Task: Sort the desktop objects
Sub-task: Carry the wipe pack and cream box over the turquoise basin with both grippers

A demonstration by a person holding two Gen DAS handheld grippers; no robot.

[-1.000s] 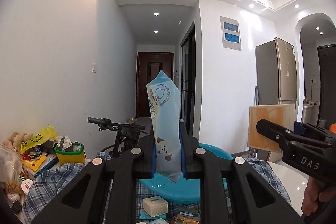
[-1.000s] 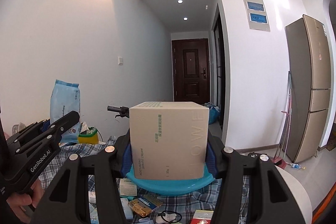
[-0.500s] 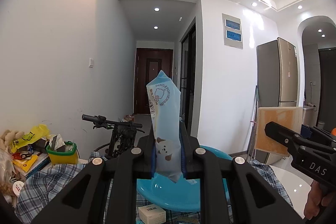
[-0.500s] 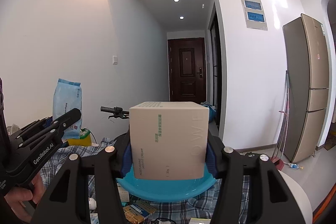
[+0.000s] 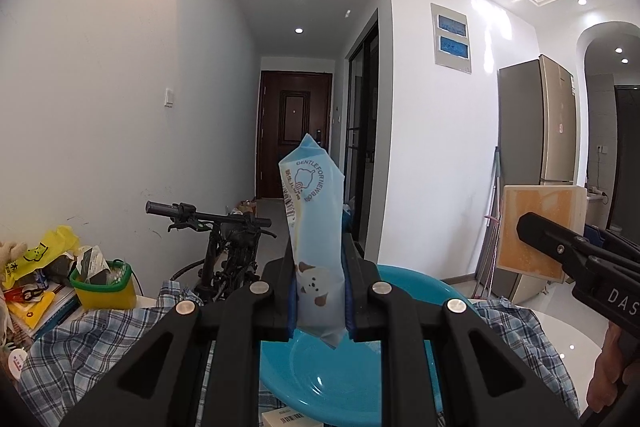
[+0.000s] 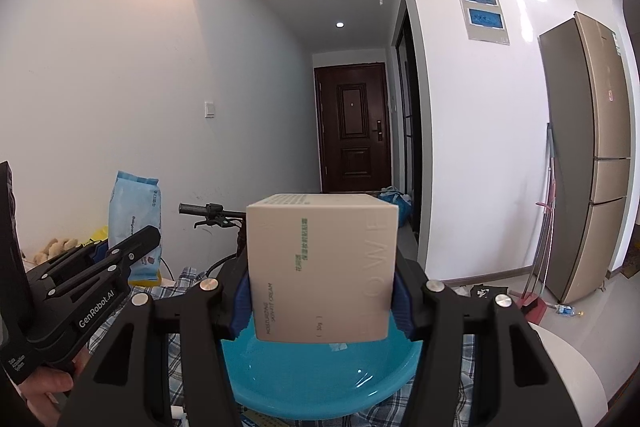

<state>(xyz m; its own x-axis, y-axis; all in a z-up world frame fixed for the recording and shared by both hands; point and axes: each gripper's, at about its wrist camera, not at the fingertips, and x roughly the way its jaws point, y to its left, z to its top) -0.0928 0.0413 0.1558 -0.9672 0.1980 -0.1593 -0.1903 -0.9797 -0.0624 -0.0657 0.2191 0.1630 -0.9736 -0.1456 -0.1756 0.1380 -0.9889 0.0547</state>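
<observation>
My left gripper (image 5: 319, 301) is shut on a tall light-blue wipes pack (image 5: 314, 227), which stands upright between its blue pads, above a blue plastic basin (image 5: 320, 383) on the checked cloth. My right gripper (image 6: 322, 301) is shut on a beige cream box (image 6: 320, 267), held level over the same blue basin (image 6: 320, 383). In the right wrist view the left gripper (image 6: 132, 261) and its wipes pack (image 6: 134, 215) show at the left. In the left wrist view the right gripper's arm (image 5: 576, 267) and beige box (image 5: 540, 231) appear at the right.
A blue-and-white checked cloth (image 5: 88, 347) covers the table. At its far left stand a yellow-green tub (image 5: 104, 285), a yellow bag (image 5: 36, 255) and books. A bicycle (image 5: 224, 247) leans behind the table. A small box (image 5: 286, 417) lies before the basin. A fridge (image 6: 588, 167) stands at right.
Both grippers have moved forward over the table, so the blue basin looms larger under them and the small items in front have slipped out of view. Both grips are unchanged.
</observation>
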